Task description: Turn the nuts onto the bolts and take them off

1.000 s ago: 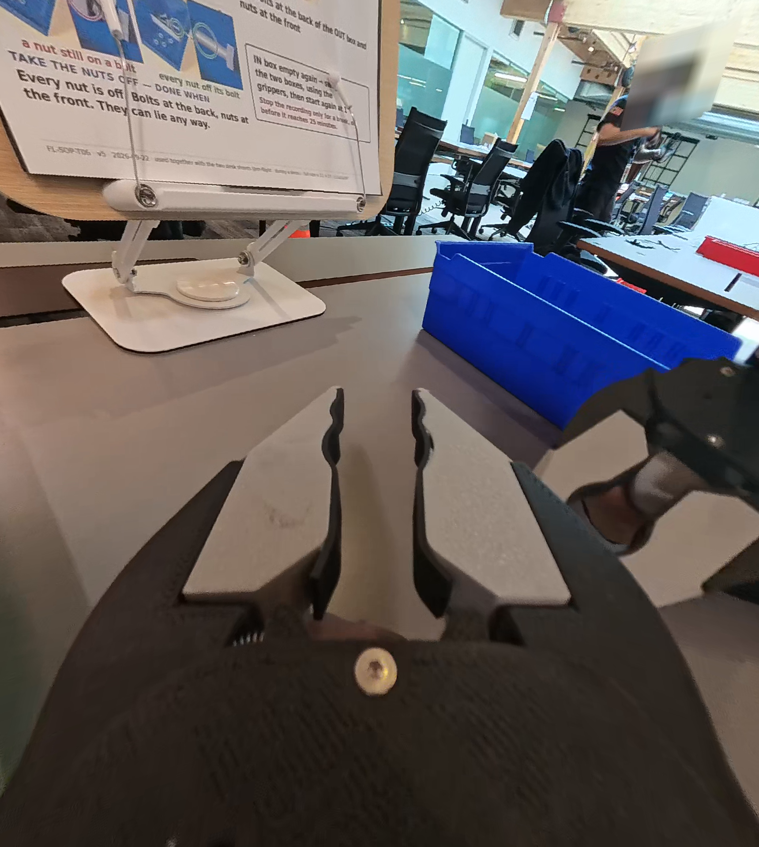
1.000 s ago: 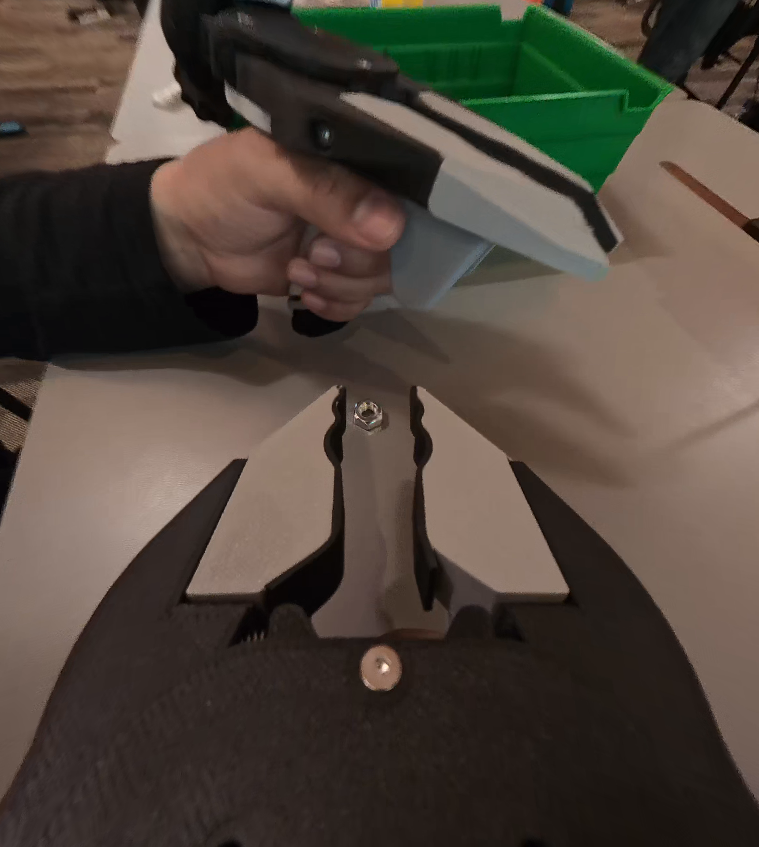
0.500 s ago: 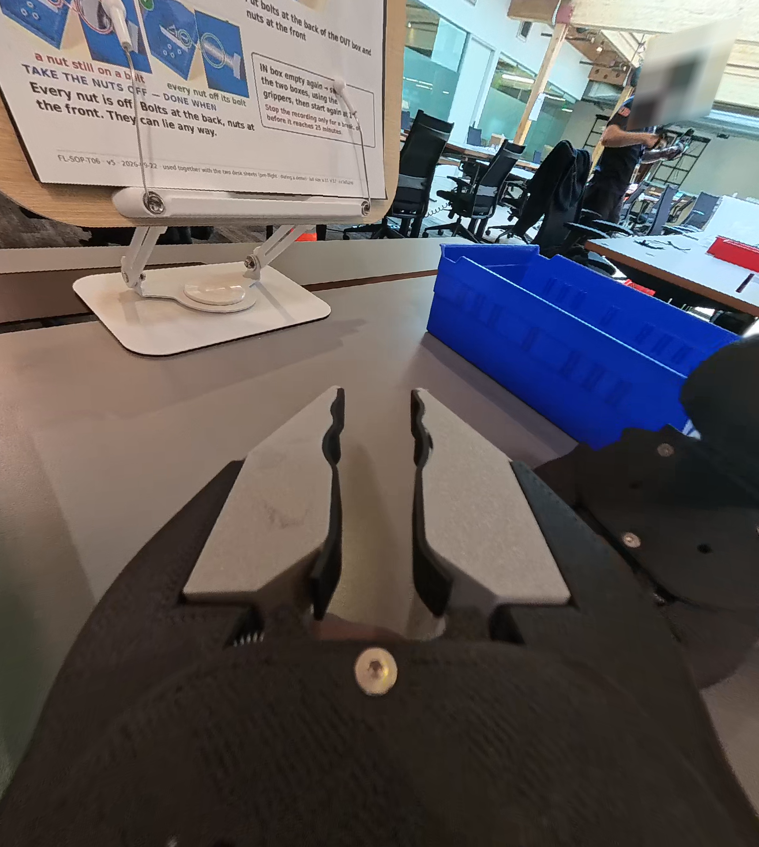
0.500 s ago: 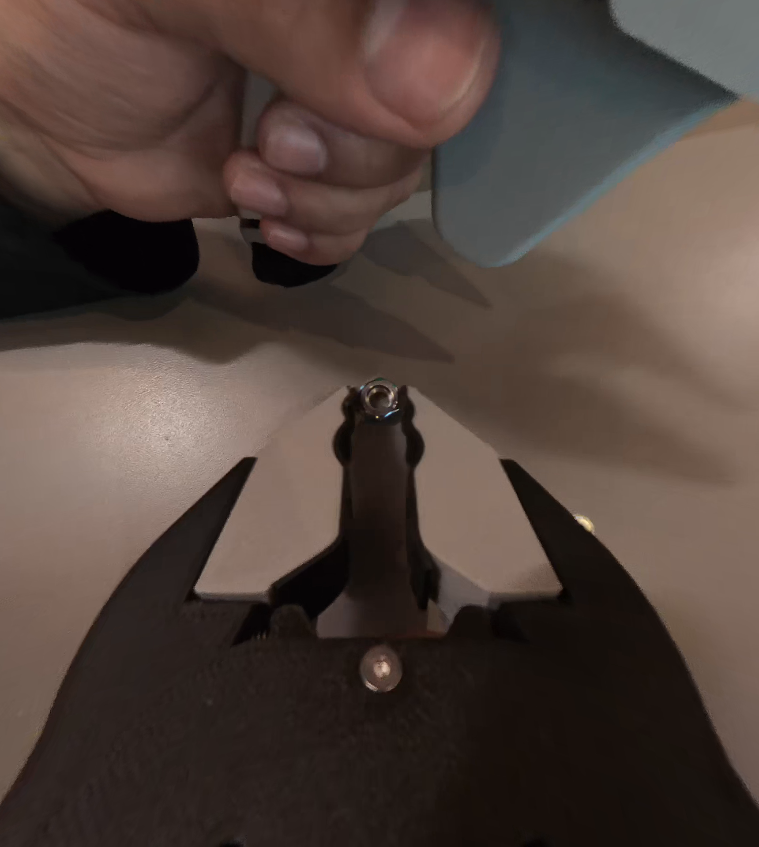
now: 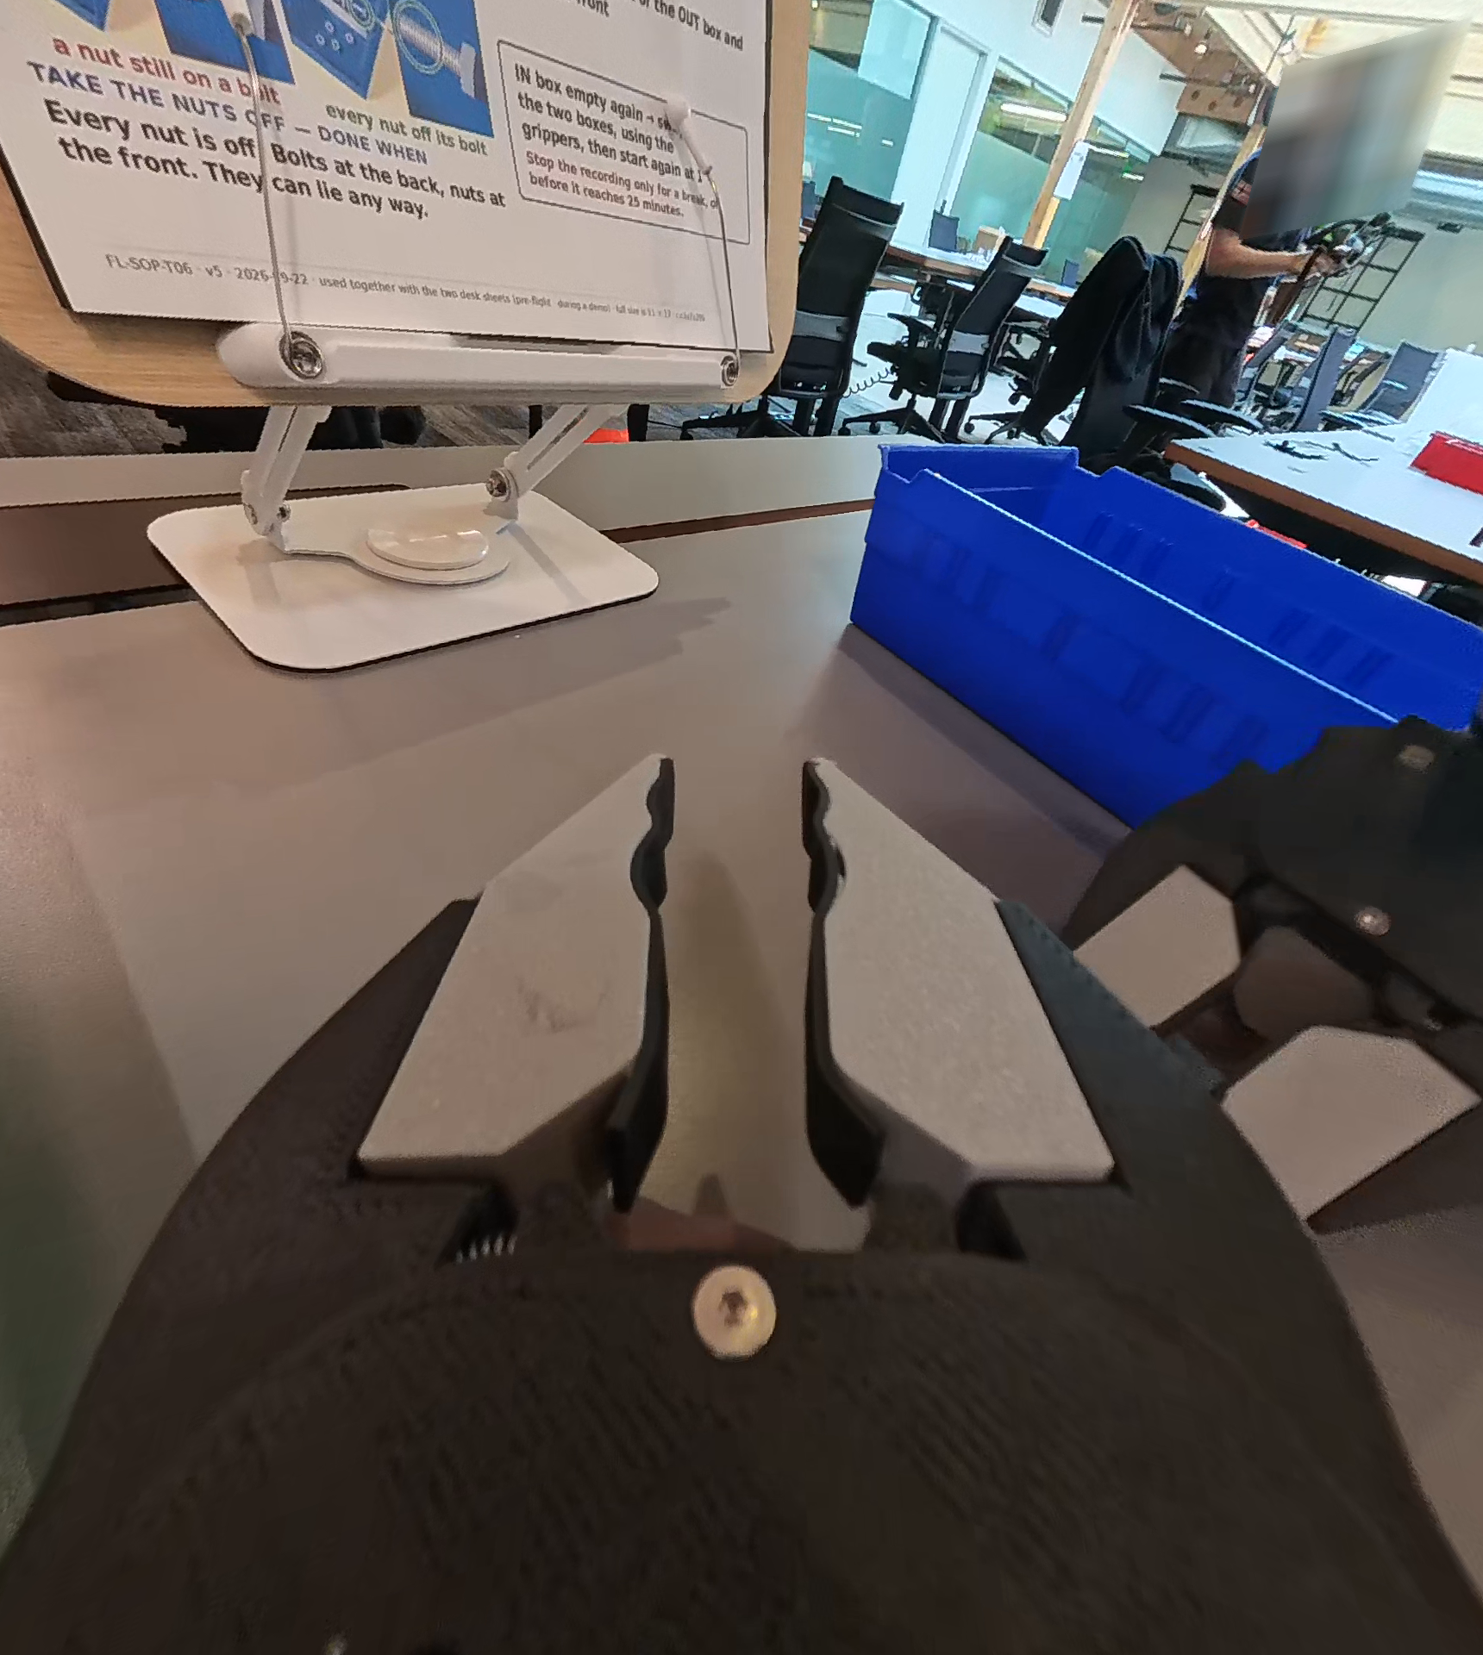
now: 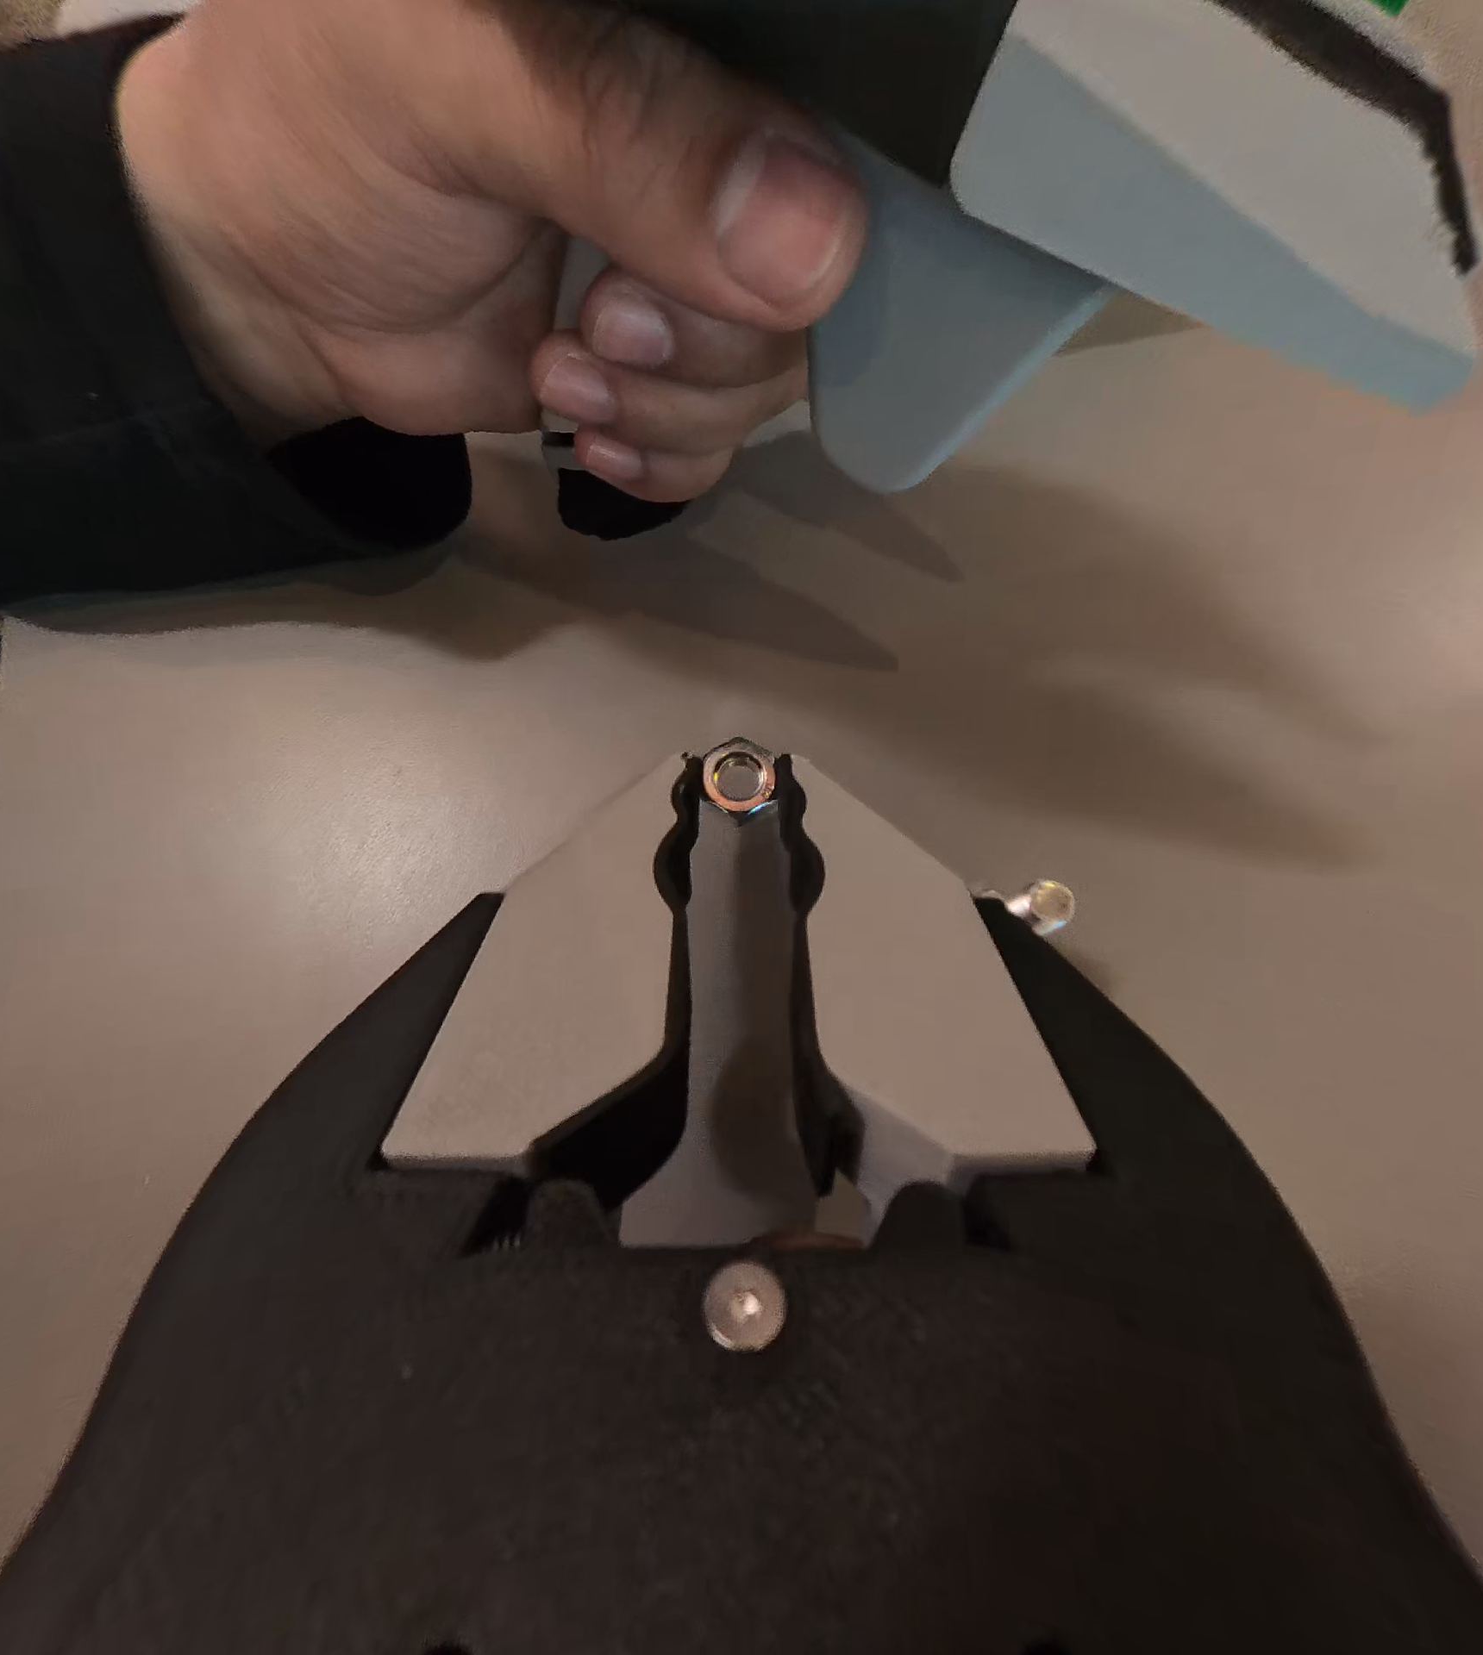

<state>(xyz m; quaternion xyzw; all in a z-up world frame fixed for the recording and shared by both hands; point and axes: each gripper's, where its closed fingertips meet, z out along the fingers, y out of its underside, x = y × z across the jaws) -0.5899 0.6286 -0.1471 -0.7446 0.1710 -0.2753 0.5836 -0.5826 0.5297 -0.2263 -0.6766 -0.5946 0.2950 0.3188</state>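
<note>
Right now the right hand-held gripper [image 6: 740, 781] has its two fingers pinched onto a nut [image 6: 739, 777], and the nut sits right at the fingertips, hole facing the camera, just above the grey surface [image 6: 272, 806]. Just off to the right of that gripper lies a small shiny metal piece [image 6: 1044, 903] on the surface, partly hidden behind the black finger mount, and it is too blurred to say whether it is a bolt. Up top in the right wrist view, a hand [image 6: 415, 215] in a dark sleeve [image 6: 30, 358] grips the handle of the left hand-held gripper [image 5: 736, 777], whose grey finger [image 6: 1204, 233] juts out to the right. Over in the left wrist view, that left gripper is spread apart with nothing between its fingers, hovering over bare grey surface. A blue bin [image 5: 1123, 645] stands ahead and to the right, near the far edge, and a white stand [image 5: 402, 582] holding a printed sheet [image 5: 415, 161] stands ahead to the left. The right gripper's black body shows at the right edge of this view, close beside the left one. Far back, a person [image 5: 1231, 295] stands among office chairs [image 5: 836, 313].
</note>
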